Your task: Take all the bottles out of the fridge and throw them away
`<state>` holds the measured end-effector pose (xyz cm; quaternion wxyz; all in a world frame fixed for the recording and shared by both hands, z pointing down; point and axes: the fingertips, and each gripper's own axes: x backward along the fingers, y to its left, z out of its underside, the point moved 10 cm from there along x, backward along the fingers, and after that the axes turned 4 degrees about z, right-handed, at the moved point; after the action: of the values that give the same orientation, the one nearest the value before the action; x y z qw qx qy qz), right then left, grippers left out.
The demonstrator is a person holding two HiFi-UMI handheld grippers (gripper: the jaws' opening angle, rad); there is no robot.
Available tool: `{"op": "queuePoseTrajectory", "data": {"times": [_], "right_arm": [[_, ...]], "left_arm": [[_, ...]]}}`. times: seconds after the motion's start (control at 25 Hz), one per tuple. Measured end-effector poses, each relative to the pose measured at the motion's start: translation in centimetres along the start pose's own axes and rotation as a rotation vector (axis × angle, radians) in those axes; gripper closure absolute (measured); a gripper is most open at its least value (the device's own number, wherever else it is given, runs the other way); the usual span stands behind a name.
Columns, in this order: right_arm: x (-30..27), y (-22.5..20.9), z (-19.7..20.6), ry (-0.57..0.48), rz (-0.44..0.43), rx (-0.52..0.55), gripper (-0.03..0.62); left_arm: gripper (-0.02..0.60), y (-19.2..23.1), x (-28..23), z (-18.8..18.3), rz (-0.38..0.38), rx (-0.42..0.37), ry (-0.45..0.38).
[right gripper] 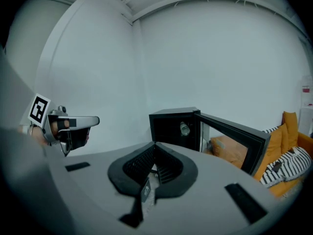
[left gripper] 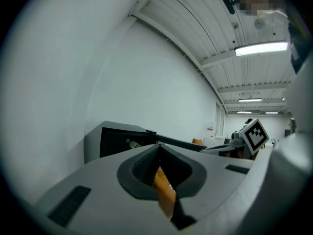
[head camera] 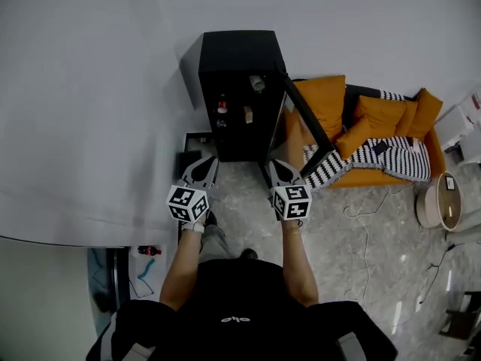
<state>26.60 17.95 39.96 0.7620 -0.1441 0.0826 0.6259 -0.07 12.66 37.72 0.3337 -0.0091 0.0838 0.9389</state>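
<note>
Near the open fridge holding bottles, left tool and right tool sit closed, empty.

I see smooth, matt casing on the small black box-shaped fridge, and its dark door looks like glossy glass. The pale grey stone floor is polished and throws back light. The orange sofa is soft matt cloth under a black-and-white striped woven blanket. The left gripper and right gripper have matt grey plastic shells and ribbed black pads.
</note>
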Motion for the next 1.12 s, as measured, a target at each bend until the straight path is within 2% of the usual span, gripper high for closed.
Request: {"op": "queuePoseTrajectory", "data": {"times": [0.28,0.72,0.92,1.12], "right_arm": [[-5.3,-0.3,-1.2,0.016,0.054,-0.007,0.585],[-15.5,2.0,-5.5,0.035,0.117,0.001,0.585],[-18.5,2.5,-6.5,0.042,0.155,-0.006,0.585],[-21.3,2.3,-5.8,0.03,0.205,-0.038,0.585]], "left_arm": [[0.575,5.3,-4.0,-0.4,0.053,0.014,0.017],[0.575,16.1,-8.2,-3.1,0.121,0.025,0.04],[0.575,19.2,-9.3,-3.5,0.158,0.028,0.058],[0.575,21.6,-10.9,-2.8,0.196,0.028,0.074]]}}
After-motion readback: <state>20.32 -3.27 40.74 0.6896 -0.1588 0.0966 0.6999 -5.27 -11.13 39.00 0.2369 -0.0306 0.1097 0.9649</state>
